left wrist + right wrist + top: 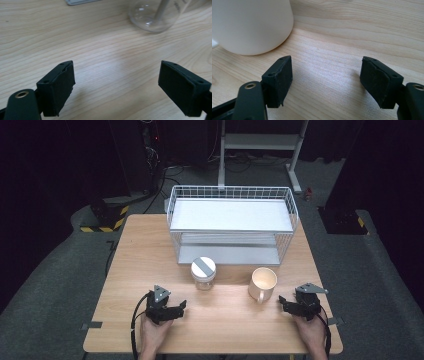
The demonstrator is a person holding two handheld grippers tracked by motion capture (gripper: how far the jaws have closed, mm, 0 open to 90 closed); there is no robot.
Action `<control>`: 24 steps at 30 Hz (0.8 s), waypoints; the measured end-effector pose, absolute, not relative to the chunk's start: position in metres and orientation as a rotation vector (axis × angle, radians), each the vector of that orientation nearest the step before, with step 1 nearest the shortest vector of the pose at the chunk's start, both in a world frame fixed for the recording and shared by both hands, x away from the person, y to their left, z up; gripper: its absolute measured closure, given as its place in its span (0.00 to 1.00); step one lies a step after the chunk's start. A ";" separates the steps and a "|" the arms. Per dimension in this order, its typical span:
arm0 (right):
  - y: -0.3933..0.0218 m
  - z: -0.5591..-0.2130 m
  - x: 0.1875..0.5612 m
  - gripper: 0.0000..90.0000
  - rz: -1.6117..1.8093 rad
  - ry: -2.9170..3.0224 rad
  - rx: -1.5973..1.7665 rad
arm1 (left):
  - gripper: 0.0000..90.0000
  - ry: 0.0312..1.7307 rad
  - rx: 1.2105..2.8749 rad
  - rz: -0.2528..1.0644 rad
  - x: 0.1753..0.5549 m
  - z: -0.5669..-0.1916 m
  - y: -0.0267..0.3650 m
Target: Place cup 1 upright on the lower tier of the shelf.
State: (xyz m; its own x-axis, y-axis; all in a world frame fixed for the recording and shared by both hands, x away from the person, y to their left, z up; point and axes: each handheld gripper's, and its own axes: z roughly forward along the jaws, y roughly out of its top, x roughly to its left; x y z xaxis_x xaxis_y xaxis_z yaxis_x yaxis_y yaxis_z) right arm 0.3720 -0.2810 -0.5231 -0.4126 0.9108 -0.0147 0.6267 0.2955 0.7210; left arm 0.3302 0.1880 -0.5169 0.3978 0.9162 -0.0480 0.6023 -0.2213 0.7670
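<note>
- Left gripper [181, 307] rests near the worktop's [145, 255] front edge, fingers [58, 86] wide, empty.
- Right gripper [283, 301] sits near the front right corner, fingers [279, 78] wide, empty.
- Lidded glass jar [203, 273] and cream mug [263, 283] stand mid-worktop.

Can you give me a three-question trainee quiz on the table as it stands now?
1. True or false: the left gripper holds the jar.
2. What stands nearest the right gripper: A the jar, B the mug, C the wire rack?
3. Fill in: the jar's lid is ____.

Key: 1 false, both grippers' jaws stand open over bare table. 2 B. 3 on.
</note>
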 end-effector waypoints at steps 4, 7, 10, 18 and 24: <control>-0.281 -0.523 0.372 0.29 0.902 2.145 1.373 | 0.15 1.274 1.953 0.527 0.330 -0.517 0.178; -0.281 -0.523 0.372 0.29 0.901 2.144 1.374 | 0.15 1.274 1.953 0.519 0.331 -0.517 0.173; -0.281 -0.523 0.372 0.29 0.902 2.144 1.374 | 0.16 1.268 1.950 0.513 0.333 -0.516 0.170; -0.281 -0.523 0.371 0.29 0.902 2.144 1.376 | 0.16 1.252 1.889 0.470 0.341 -0.510 0.162; -0.280 -0.523 0.371 0.29 0.903 2.144 1.381 | 0.14 1.233 1.872 0.487 0.346 -0.507 0.159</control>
State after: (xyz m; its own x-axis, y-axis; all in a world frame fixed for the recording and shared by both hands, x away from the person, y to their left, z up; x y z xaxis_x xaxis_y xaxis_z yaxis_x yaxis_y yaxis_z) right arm 0.3711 -0.2804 -0.5231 -0.4097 0.9122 -0.0101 0.6302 0.2910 0.7199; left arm 0.3458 0.1591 -0.5073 0.4446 0.8882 -0.1154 0.5698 -0.1811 0.8016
